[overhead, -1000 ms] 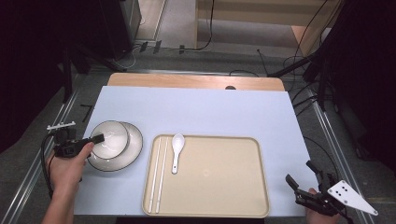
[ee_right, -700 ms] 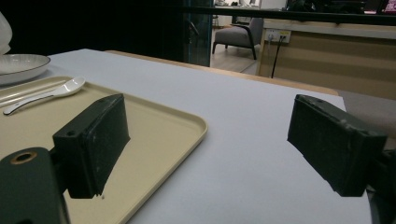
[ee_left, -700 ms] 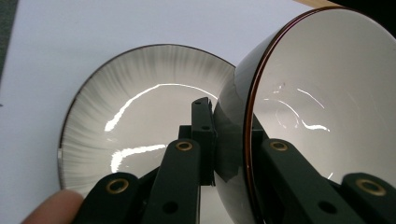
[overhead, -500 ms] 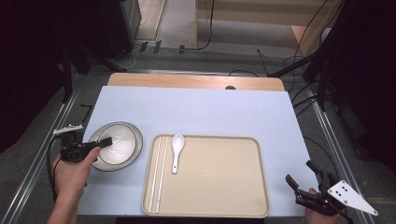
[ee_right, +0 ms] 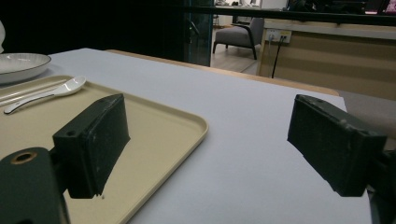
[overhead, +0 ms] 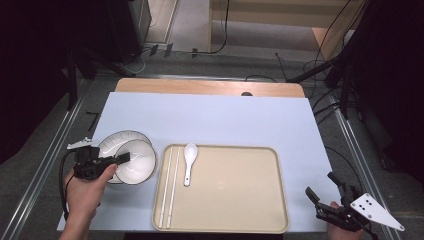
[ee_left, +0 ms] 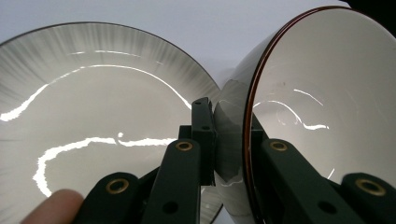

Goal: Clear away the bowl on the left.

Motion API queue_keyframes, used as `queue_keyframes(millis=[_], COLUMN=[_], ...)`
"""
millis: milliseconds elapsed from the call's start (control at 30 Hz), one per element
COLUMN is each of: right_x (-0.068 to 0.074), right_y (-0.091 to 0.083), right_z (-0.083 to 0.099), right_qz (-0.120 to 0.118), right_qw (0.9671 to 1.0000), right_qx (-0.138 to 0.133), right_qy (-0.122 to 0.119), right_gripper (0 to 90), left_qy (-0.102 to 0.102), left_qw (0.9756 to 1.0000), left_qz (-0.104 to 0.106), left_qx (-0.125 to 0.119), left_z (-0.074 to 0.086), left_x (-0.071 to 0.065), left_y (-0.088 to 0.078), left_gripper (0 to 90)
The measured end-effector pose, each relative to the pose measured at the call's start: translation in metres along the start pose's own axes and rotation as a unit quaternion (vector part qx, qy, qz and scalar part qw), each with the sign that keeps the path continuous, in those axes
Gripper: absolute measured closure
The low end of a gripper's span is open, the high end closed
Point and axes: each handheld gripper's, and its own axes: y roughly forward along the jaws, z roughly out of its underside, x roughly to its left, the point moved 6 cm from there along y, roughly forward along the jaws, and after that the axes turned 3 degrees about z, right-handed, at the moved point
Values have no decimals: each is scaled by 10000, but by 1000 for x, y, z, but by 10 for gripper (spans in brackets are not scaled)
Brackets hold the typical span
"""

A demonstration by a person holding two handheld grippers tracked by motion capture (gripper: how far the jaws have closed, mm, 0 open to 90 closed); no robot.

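Two grippers were recorded: the left gripper [overhead: 121, 158] was clamped on the rim of a white bowl [overhead: 136, 161], tilted over a plate [overhead: 116, 141] at lower left; the right gripper [overhead: 325, 189], lower right, was held with jaws apart.

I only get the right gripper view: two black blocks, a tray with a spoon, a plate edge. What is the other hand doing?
Observer: The left gripper holds a bowl.
Operator: Holds it how?
Observer: Its jaws pinch the bowl's rim, one inside, one outside, with the bowl tipped on its side.
Operator: Where is the bowl?
Observer: Beside the plate, at the tray's left edge.
Operator: Anything else on the tray?
Observer: Chopsticks, left of the spoon.
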Motion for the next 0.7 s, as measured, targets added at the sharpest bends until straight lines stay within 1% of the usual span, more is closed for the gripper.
queue_keyframes(millis=[67,200,233,333,433,600,700], right_x=[0,1,1,1,1,1,1], right_y=[0,0,0,1,0,1,1], right_z=[0,0,0,0,0,0,0], right_qz=[0,-8,-8,-8,-9,-8,-14], right_qw=[10000,10000,10000,10000,10000,10000,10000], right_qx=[-3,3,0,-1,-1,-9,-2], right_qy=[1,-10,-11,-9,-2,-10,-10], right_gripper=[129,129,129,129,129,129,129], left_qy=[38,87,98,188,226,384,412], left_qw=[10000,9997,9997,9993,9988,9978,9971], left_qz=[44,212,217,244,341,395,469], left_qx=[28,109,105,204,269,378,429], left_z=[2,6,7,11,15,21,26], left_x=[-6,-18,-21,-30,-39,-54,-61], left_y=[1,4,5,8,11,15,17], left_gripper=[832,832,832,832,832,832,832])
